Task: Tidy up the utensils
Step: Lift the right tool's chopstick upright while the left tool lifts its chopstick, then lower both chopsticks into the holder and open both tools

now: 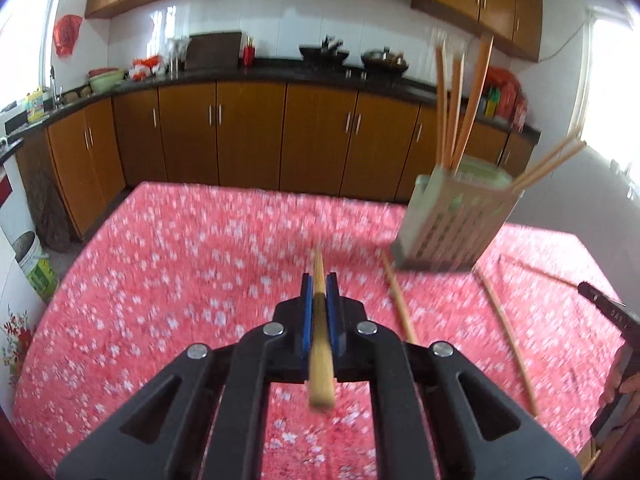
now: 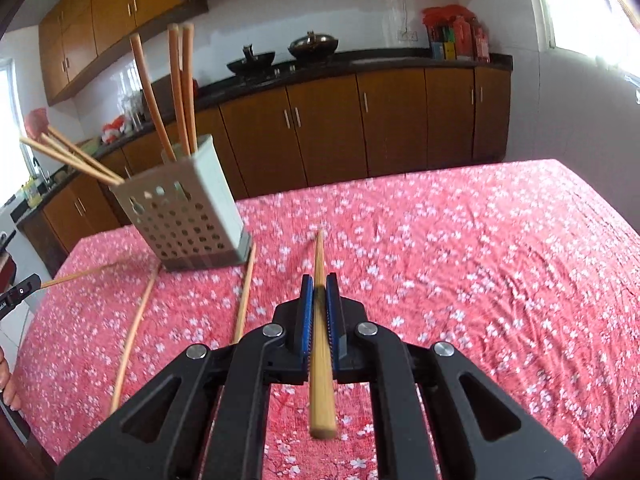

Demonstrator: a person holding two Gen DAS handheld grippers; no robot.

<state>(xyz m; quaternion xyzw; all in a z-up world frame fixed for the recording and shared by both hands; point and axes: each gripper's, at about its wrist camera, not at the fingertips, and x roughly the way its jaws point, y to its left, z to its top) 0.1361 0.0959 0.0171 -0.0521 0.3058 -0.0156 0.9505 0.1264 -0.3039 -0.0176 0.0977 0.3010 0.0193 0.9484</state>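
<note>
My left fingers (image 1: 319, 280) clamp one wooden chopstick (image 1: 320, 344) above the floral-clothed counter (image 1: 160, 280); my right fingers (image 2: 319, 280) pinch another chopstick (image 2: 320, 344). The perforated holder (image 2: 184, 220) stands ahead with several chopsticks upright in it, and two loose chopsticks (image 2: 244, 300) lie beside it.
</note>
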